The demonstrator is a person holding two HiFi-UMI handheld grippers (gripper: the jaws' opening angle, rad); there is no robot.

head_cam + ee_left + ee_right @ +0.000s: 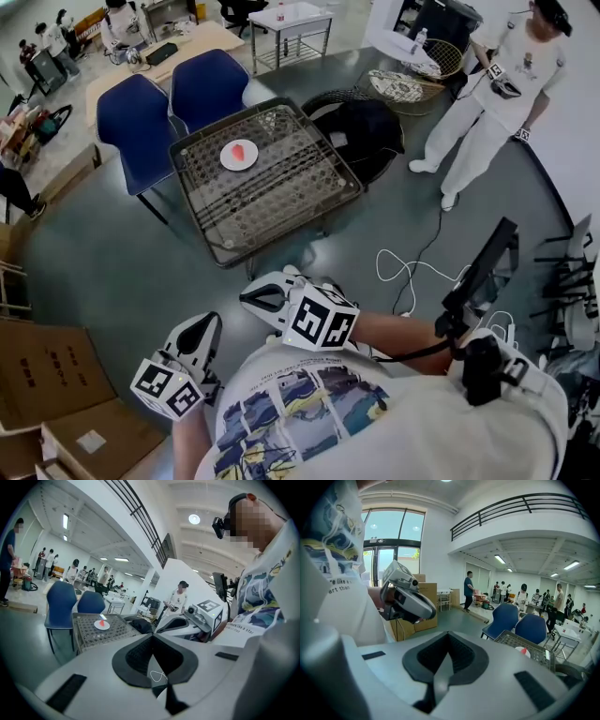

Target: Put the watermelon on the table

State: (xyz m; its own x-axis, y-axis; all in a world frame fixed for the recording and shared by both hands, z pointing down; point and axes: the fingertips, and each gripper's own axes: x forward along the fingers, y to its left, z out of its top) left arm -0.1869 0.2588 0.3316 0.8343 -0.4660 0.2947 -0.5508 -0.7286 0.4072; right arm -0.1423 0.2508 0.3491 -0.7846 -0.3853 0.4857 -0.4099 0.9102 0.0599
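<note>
A red watermelon slice (240, 150) lies on a white plate (228, 161) on the wire-mesh table (272, 230), well ahead of me. My left gripper (210, 320) and right gripper (246, 298) are held close to my body, far short of the table. Both are shut with nothing between the jaws. The left gripper view shows its own gripper (152, 637) shut, with the slice (101, 621) small on the distant table (89, 637). Beyond my right gripper (449, 634), in its own view, the plate (525, 652) sits on the table (536, 658) at the right.
Two blue chairs (141, 122) (211, 84) stand behind the table. A black bag on a round seat (361, 127) is at its right. A person in white (483, 103) stands far right. A white cable (403, 272) lies on the floor. Cardboard boxes (47, 375) sit at lower left.
</note>
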